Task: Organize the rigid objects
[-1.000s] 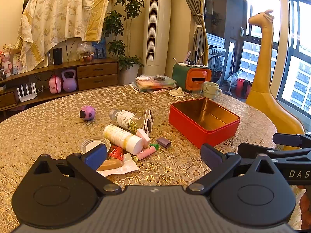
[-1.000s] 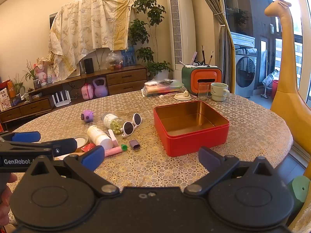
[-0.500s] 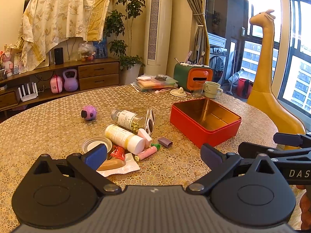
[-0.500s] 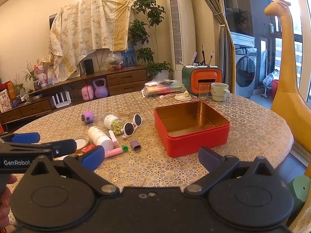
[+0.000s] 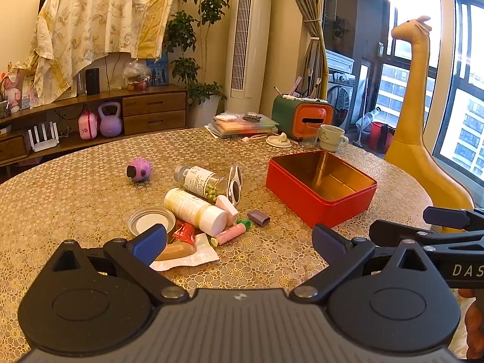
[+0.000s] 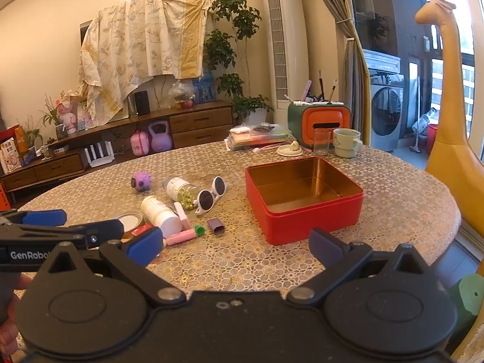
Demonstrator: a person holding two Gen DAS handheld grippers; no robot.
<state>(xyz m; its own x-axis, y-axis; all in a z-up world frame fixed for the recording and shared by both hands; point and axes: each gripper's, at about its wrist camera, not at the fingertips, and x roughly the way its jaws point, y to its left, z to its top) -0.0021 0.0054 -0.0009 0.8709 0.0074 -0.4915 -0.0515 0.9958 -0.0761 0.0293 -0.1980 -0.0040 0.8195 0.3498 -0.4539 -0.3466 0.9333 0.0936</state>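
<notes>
An open red tin with a gold inside stands on the round table, nothing in it. Left of it lies a heap: a white-capped bottle, a clear pill bottle, white sunglasses, a pink tube, a small purple piece, a metal lid and a purple ball toy. My left gripper hovers open just short of the heap. My right gripper is open near the tin's front, holding nothing.
At the table's far side stand a green-and-orange box, a mug, a glass and stacked books. A tall yellow giraffe figure rises beyond the right edge. A white paper wrapper lies nearest the left gripper.
Both views have shifted very slightly; the left gripper has drifted a touch toward the heap. Nothing on the table has moved.
</notes>
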